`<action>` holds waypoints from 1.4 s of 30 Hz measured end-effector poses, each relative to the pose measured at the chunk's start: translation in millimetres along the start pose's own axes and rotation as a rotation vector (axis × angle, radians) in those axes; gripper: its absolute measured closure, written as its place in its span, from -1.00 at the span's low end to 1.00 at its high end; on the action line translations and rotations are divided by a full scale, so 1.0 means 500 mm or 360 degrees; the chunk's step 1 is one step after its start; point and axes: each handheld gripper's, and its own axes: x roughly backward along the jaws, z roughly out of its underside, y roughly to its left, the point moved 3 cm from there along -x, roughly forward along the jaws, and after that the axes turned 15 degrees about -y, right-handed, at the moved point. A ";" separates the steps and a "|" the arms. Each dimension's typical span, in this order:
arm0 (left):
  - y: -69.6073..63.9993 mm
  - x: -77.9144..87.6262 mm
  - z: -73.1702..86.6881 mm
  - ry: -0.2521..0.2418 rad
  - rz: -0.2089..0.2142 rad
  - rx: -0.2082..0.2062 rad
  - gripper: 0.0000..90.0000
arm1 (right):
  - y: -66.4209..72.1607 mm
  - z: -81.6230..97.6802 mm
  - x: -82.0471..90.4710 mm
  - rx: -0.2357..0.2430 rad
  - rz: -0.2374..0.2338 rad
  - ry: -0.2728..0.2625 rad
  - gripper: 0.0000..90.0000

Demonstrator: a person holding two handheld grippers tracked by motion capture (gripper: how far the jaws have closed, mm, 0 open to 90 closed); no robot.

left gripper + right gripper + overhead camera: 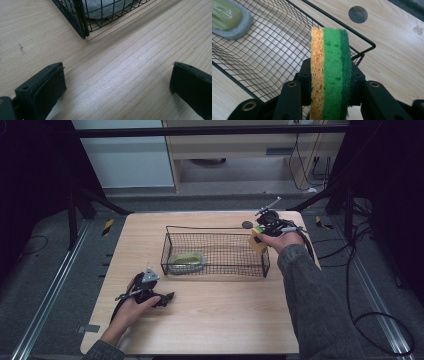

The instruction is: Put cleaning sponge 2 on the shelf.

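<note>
Right gripper view is showing the right gripper [329, 100] pinching a sponge [330, 72] on edge, its jaws pressing the orange face on one side and the dark green scouring face on the other, so the sponge is standing up between them. Just past it, the wire basket [362, 42] is lying open, its near corner sitting right behind the sponge. A grey-rimmed pad [230, 18] with a green top is resting in the far end of the basket.

Judging from this, the step in hand is carrying the sponge over the basket to drop it in. The next move is likely calling for the person to bring the sponge clear over the rim, lower it above a bare patch of mesh well apart from the pad, and then spread the jaws.

High view is placing the sponge at the basket's right end, held above the table [225, 320]. The left gripper [167, 297] is resting on the table near the basket's front left corner, jaws spread wide with nothing between them.
</note>
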 end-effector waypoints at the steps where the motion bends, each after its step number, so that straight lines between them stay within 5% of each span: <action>1: 0.000 0.000 0.000 0.0001 0.0000 0.0000 -1.00 | -0.003 0.004 -0.004 -0.0007 0.0000 0.0001 0.43; 16: 0.000 0.000 0.000 0.0000 0.0000 -0.0001 -1.00 | -0.008 0.025 -0.024 -0.0037 0.0006 0.0024 0.43; 42: 0.000 0.000 0.000 0.0004 0.0002 -0.0006 -1.00 | 0.007 0.049 -0.074 0.0029 0.0032 0.0105 0.43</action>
